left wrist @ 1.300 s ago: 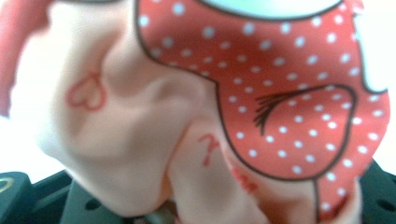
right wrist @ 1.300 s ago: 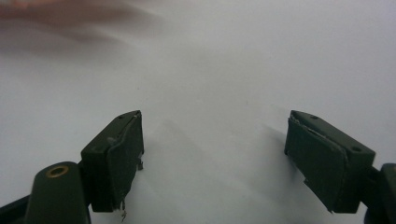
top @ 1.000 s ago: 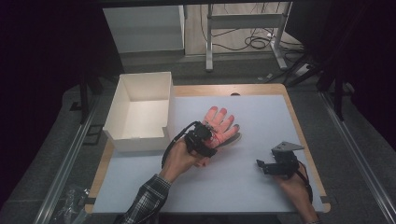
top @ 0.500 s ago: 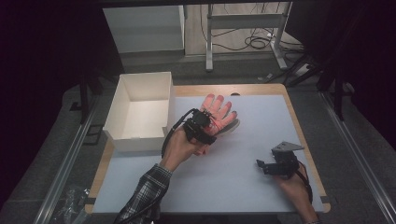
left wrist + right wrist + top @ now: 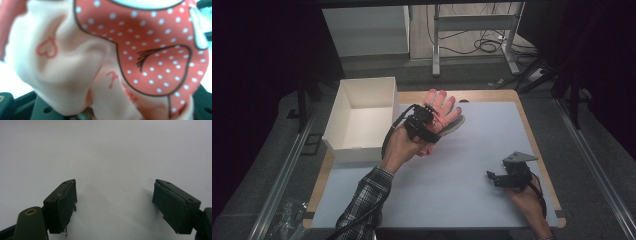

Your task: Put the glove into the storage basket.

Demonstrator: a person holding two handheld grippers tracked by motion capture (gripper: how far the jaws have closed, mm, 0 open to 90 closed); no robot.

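From above, one white box (image 5: 362, 117) stands open at the table's (image 5: 472, 200) far left corner, partly over the left edge. Just beside it the left gripper (image 5: 428, 121) grips one pink, red-patterned glove (image 5: 443, 109), lifted over the far middle of the table with its fingers spread toward the far edge. The right gripper (image 5: 493, 178) rests near the near right corner, well apart from the glove.

Left gripper view: the glove (image 5: 105, 57) crowds the lens, one red polka-dot patch, one small heart outline; the jaws hold it from below.

Right gripper view: two black jaws stand wide apart over bare white table (image 5: 107, 152).
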